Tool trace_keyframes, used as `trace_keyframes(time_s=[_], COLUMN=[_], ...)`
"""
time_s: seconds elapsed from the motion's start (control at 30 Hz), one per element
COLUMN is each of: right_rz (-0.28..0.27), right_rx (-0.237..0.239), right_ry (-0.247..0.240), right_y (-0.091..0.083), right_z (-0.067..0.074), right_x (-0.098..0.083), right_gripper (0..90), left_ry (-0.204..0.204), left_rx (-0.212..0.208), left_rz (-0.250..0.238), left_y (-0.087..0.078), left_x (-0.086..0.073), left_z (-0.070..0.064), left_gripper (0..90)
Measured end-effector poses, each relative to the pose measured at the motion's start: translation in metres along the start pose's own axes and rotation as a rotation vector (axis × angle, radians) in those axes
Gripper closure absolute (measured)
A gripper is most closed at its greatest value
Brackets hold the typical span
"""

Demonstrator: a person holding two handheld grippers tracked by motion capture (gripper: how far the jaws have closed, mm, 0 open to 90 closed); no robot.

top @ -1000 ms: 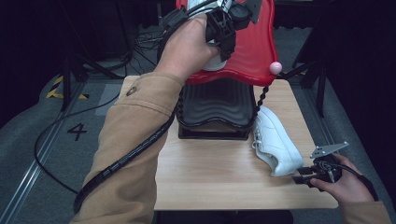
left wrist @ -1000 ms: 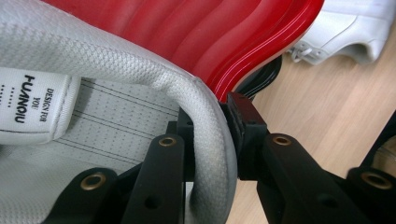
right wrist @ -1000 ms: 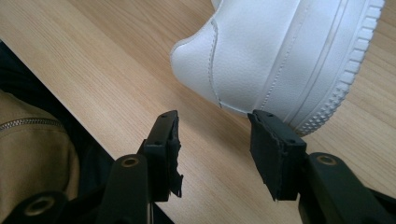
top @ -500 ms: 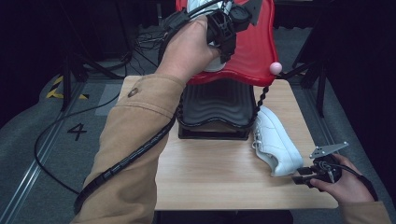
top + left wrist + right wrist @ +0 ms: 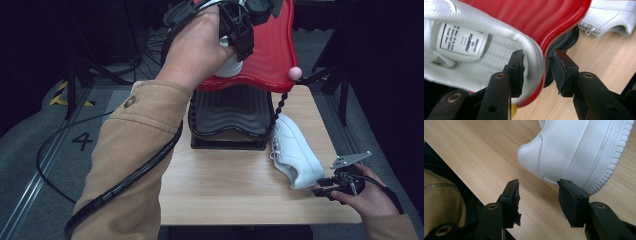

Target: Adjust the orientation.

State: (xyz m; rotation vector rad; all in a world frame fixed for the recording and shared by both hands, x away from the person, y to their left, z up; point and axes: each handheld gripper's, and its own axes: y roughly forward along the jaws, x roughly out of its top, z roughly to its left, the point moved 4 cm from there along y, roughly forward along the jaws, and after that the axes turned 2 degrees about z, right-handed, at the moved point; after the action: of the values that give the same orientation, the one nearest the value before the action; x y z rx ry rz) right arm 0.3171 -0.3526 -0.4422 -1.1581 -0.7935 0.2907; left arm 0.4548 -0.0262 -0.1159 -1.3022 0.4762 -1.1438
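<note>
Left gripper lifted slightly, jaws just opening: released shoe heel collar still between pads, resting on red shelf at 12 o'clock. Right gripper wide, idle, staged behind second shoe at 4 o'clock.

The left gripper, black and held in a hand with a tan sleeve, hangs over the glossy red wavy plastic shelf of a two-tier rack. Just beneath it a white shoe rests on that shelf; its jaws have just been opening. Below sits the rack's ribbed black lower shelf. The right gripper, low at the near edge of the pale wooden table, points at the heel of a second white leather sneaker, just beside it.
</note>
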Motion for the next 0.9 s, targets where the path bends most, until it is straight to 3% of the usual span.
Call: trace_keyframes(time_s=[0.2,0.27,0.37,0.6,0.73,0.9], right_rz=[0.002,0.002,0.005,0.010,0.008,0.009], right_rx=[0.002,0.001,0.003,0.003,0.003,0.007], right_ry=[-0.008,-0.011,-0.017,-0.014,-0.017,-0.015], right_y=[0.001,0.001,0.003,0.004,0.004,0.003], right_z=[0.002,0.003,0.003,0.003,0.004,0.005], right_x=[0.003,0.003,0.004,0.003,0.004,0.004], right_gripper=[52.5,52.5,52.4,52.5,52.6,52.8], left_ry=[0.022,0.023,0.017,0.081,0.101,0.128], left_rx=[0.063,0.060,0.020,-0.017,-0.076,-0.160], left_rz=[0.017,0.002,-0.023,-0.061,-0.089,-0.091], left_y=[-0.006,-0.009,-0.017,-0.025,-0.017,0.008], left_x=[-0.006,-0.007,-0.010,-0.015,-0.023,-0.038], left_z=[-0.011,-0.010,-0.011,-0.032,-0.050,-0.067], left_gripper=[59.4,59.5,59.8,60.6,62.4,64.1])
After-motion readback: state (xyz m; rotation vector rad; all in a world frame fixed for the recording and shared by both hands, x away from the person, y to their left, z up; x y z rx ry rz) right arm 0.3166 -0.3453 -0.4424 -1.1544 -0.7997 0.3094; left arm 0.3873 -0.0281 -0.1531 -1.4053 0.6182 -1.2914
